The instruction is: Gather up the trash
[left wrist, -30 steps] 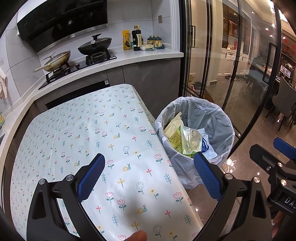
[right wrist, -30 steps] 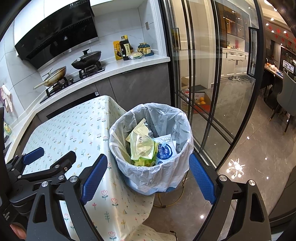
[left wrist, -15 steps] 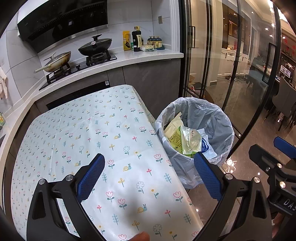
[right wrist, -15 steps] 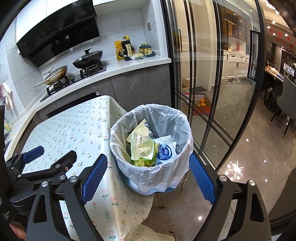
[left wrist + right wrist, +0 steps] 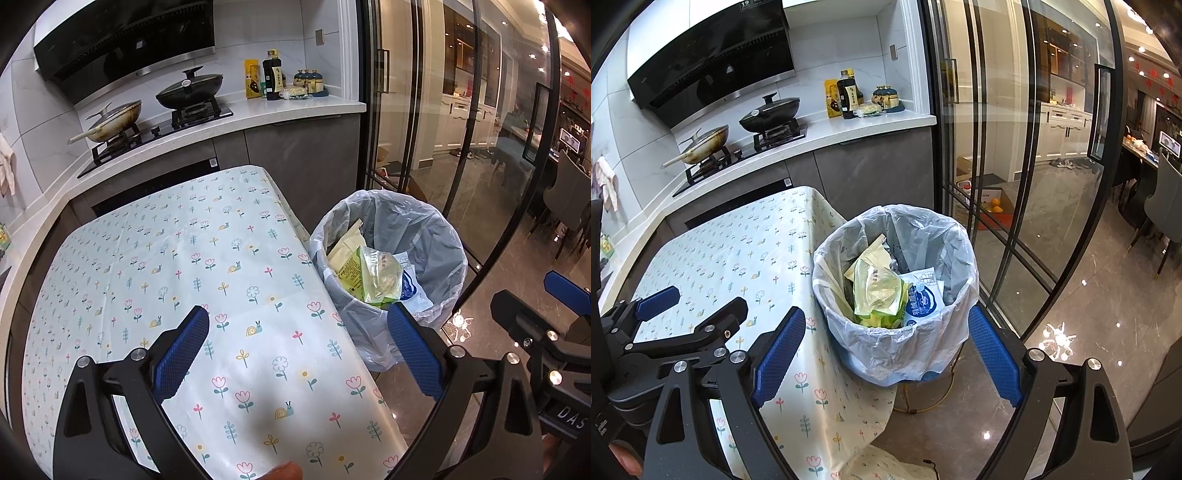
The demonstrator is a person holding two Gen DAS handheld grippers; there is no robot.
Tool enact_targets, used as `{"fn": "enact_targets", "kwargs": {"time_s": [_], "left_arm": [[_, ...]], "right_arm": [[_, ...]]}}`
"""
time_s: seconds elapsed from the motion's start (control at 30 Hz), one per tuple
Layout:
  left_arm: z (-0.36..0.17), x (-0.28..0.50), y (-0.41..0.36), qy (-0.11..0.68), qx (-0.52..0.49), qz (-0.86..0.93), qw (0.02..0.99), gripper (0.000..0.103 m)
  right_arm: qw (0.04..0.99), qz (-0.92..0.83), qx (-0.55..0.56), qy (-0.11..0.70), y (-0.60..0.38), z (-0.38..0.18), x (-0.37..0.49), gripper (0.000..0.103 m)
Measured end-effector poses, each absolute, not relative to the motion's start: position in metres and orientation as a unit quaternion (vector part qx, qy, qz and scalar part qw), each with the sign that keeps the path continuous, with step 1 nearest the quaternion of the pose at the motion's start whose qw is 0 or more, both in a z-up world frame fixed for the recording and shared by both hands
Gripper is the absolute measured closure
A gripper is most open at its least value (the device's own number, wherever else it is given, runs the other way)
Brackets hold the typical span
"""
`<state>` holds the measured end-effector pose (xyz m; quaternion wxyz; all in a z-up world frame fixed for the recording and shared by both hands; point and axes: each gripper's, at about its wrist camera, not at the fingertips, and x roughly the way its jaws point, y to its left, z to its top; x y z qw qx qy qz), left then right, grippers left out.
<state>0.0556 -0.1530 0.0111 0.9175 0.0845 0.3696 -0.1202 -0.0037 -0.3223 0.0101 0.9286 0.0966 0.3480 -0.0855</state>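
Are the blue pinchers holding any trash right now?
No. The left gripper and right gripper are both open and empty; the wrappers lie in the trash bin.

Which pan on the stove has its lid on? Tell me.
The black pan on the right burner: a dark lid with a knob covers it. The pale long-handled wok on the left burner sits open, with no lid.

Bin base hidden behind its liner
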Motion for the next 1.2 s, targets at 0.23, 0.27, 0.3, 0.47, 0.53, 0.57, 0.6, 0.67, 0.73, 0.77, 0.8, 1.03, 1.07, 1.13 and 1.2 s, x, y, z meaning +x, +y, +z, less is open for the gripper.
{"fn": "enact_targets", "kwargs": {"time_s": [0.23,0.27,0.3,0.47,0.53,0.57,0.6,0.67,0.73,0.77,0.8,1.03,1.07,1.13,1.2], "left_arm": [[0.008,0.054,-0.145,0.379,0.078,-0.120,0.914,0.010],[0.008,0.054,-0.144,0.380,0.077,-0.121,0.914,0.010],[0.008,0.053,-0.143,0.381,0.077,-0.121,0.913,0.010],[0.005,0.052,-0.139,0.383,0.079,-0.115,0.913,0.010],[0.004,0.052,-0.139,0.383,0.082,-0.111,0.913,0.010],[0.004,0.051,-0.139,0.384,0.084,-0.109,0.913,0.010],[0.003,0.051,-0.139,0.385,0.084,-0.107,0.913,0.010],[0.002,0.052,-0.137,0.388,0.082,-0.104,0.912,0.010],[0.001,0.052,-0.135,0.393,0.079,-0.103,0.911,0.010],[0.001,0.052,-0.135,0.395,0.077,-0.102,0.910,0.010],[0.000,0.053,-0.134,0.397,0.077,-0.100,0.909,0.010],[-0.002,0.051,-0.130,0.400,0.080,-0.091,0.908,0.010],[-0.002,0.051,-0.130,0.401,0.080,-0.091,0.908,0.010],[-0.003,0.051,-0.129,0.403,0.081,-0.089,0.907,0.010],[-0.003,0.051,-0.127,0.403,0.081,-0.087,0.907,0.010]], "right_arm": [[0.929,-0.081,0.088,0.351,-0.316,0.008,-0.004,0.017],[0.929,-0.080,0.086,0.352,-0.315,0.008,-0.004,0.017],[0.929,-0.080,0.085,0.352,-0.315,0.007,-0.004,0.017],[0.928,-0.079,0.078,0.356,-0.312,0.005,-0.005,0.017],[0.927,-0.078,0.078,0.358,-0.312,0.004,-0.005,0.017],[0.927,-0.078,0.077,0.359,-0.312,0.003,-0.005,0.017],[0.927,-0.078,0.075,0.359,-0.311,0.002,-0.006,0.017],[0.927,-0.077,0.073,0.361,-0.309,0.001,-0.006,0.017],[0.926,-0.076,0.072,0.362,-0.308,0.001,-0.006,0.017],[0.926,-0.076,0.071,0.362,-0.308,0.000,-0.006,0.017],[0.926,-0.076,0.071,0.363,-0.308,0.000,-0.006,0.017],[0.925,-0.073,0.068,0.366,-0.304,-0.003,-0.006,0.017],[0.925,-0.072,0.067,0.367,-0.304,-0.003,-0.005,0.017],[0.925,-0.071,0.066,0.368,-0.303,-0.004,-0.005,0.017],[0.925,-0.071,0.066,0.367,-0.302,-0.004,-0.004,0.017]]}}
